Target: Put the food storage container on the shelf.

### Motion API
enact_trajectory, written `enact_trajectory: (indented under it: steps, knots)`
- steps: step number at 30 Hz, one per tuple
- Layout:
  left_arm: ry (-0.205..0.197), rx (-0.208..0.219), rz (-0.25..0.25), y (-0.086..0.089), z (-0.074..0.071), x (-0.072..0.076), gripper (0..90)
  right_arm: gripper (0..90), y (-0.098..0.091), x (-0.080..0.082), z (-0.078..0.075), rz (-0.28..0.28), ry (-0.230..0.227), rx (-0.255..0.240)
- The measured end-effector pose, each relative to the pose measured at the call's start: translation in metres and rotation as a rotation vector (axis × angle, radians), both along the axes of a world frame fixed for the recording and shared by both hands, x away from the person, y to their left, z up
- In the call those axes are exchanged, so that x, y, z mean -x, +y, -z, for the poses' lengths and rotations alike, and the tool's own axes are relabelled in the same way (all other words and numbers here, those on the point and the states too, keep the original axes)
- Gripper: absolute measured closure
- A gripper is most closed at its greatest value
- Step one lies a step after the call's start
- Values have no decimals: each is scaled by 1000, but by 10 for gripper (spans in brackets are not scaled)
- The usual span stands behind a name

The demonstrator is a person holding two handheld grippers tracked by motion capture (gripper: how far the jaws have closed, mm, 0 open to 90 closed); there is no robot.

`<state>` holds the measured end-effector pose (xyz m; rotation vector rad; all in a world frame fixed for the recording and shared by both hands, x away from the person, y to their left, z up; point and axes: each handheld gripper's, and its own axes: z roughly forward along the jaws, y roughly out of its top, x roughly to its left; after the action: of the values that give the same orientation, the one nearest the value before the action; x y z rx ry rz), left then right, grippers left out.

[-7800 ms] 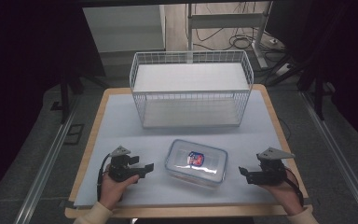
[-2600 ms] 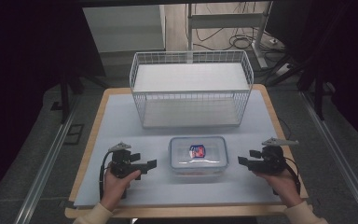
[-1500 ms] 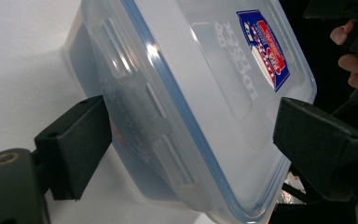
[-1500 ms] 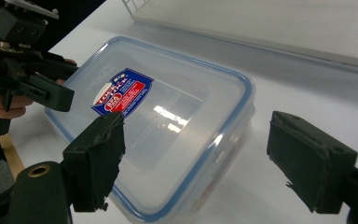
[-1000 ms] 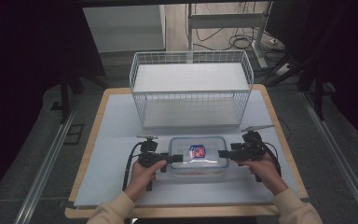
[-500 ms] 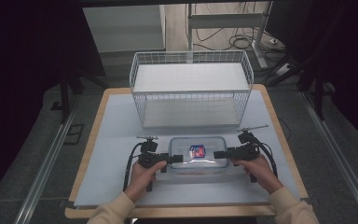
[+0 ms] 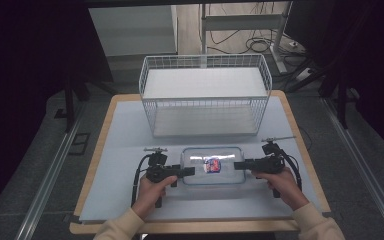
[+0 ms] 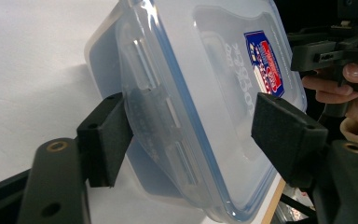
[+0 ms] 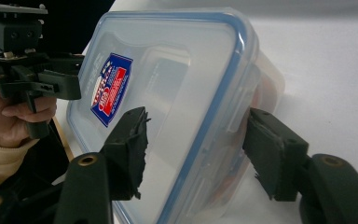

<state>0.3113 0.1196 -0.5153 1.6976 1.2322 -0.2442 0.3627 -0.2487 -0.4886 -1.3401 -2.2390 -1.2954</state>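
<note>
A clear plastic container (image 7: 213, 167) with a blue-rimmed lid and a red-and-blue label (image 7: 212, 165) lies flat on the white table top. My left gripper (image 7: 190, 171) is at its left end and my right gripper (image 7: 237, 165) at its right end. The left gripper (image 8: 191, 135) straddles the lid rim (image 8: 182, 116): one pad sits by the latch flap, the other over the lid. The right gripper (image 9: 196, 140) straddles the other end, with a gap at the pad on the wall side. Both pairs of jaws have just been closing around the container's ends.
A white wire basket (image 7: 205, 107) stands behind the container, across the middle of the table. The wooden table edge (image 7: 200, 227) runs close under the person's wrists. Dark floor and rails lie on both sides.
Both hands came in from the table's sides to the container's ends. Within the last second the right gripper edged a little closer. The container, skewed at first, now lies square.
</note>
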Motion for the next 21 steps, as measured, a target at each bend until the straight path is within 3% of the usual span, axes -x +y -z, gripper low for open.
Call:
enact_trajectory:
  steps: [10, 21]
  knots:
    - [-47, -11, -21, 0, -5, 15, 372, 471, -2, 16, -8, -9, -64, 12]
    - [-53, -12, -24, 1, -7, 19, 395, 488, -4, 21, -8, 3, -78, -4]
